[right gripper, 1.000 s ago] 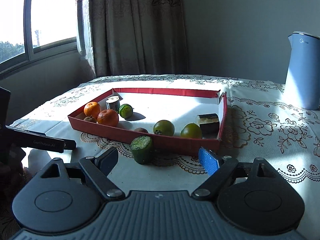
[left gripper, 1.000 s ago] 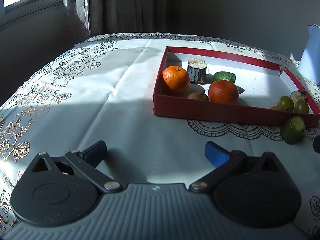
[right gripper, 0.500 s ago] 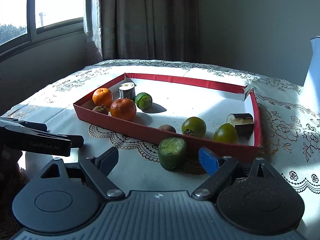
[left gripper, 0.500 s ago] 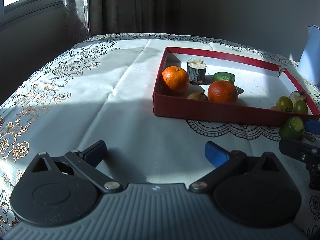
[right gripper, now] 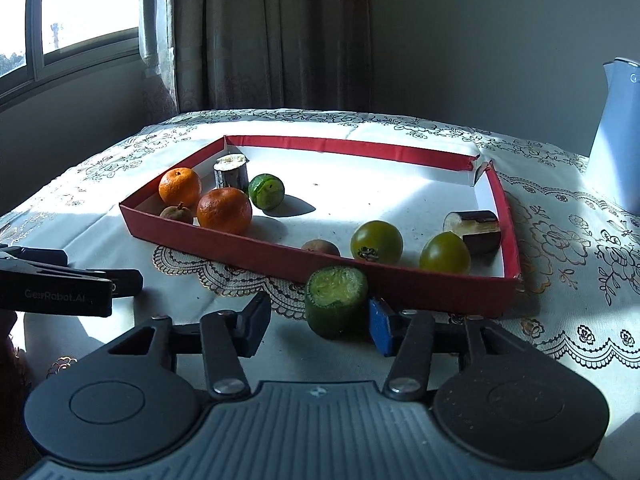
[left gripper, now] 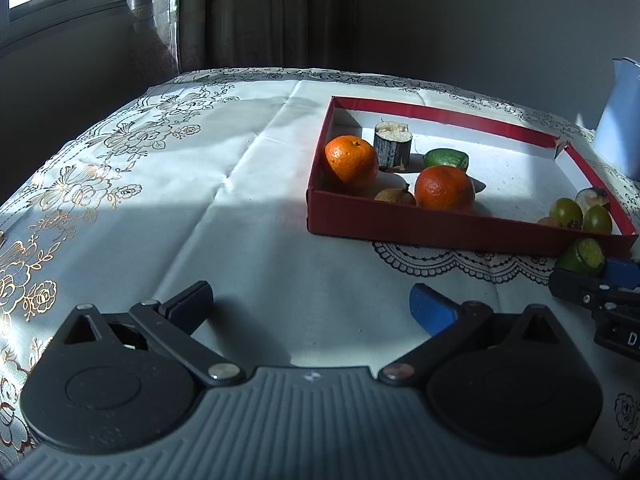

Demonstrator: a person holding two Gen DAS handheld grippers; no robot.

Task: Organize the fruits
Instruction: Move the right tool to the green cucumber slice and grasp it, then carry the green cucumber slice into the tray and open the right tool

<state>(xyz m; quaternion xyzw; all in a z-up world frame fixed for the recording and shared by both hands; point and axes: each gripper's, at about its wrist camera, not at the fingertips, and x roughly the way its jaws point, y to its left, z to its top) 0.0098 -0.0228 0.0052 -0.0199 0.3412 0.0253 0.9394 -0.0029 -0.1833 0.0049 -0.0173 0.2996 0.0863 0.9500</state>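
The right gripper (right gripper: 318,324) has just been closing around the cut green fruit (right gripper: 335,300) – pads not yet pressing – while the left gripper (left gripper: 310,304) gapes empty.

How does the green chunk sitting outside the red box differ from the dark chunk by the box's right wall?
The green chunk stands upright on the tablecloth, cut face up; the dark chunk lies on its side inside the red box, cut face sideways. The green chunk has green skin and greenish flesh; the dark chunk has near-black skin and pale flesh. The green chunk sits between the right tool's fingers; nothing is near the dark one. Both are short cut cylinders.
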